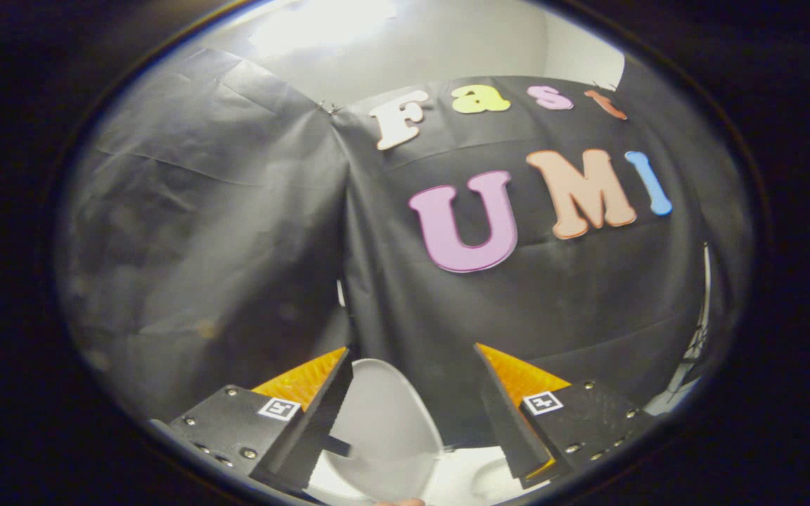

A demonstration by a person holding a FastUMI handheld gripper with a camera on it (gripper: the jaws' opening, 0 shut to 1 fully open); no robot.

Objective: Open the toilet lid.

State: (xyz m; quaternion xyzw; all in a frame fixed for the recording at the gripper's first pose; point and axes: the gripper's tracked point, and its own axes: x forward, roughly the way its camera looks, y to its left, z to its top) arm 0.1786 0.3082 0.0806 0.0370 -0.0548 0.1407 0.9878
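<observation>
The black cloth wall (250, 232) is seen hung behind the toilet lid (384, 422), with a pale ceiling above it. The lid is raised, standing tilted between the fingers of the gripper (412, 393), nearer the left finger (320, 414); contact cannot be told. The gripper is held wide apart, gripping nothing. White toilet porcelain (475, 478) is seen below the lid. Square markers are borne on the finger mounts; no readable writing is made out.

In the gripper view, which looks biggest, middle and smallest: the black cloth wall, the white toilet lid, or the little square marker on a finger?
1. Black cloth booth wall.
2. White oval toilet lid, raised between the open gripper fingers; its nearness exaggerates it.
3. Small square black-and-white marker.
</observation>
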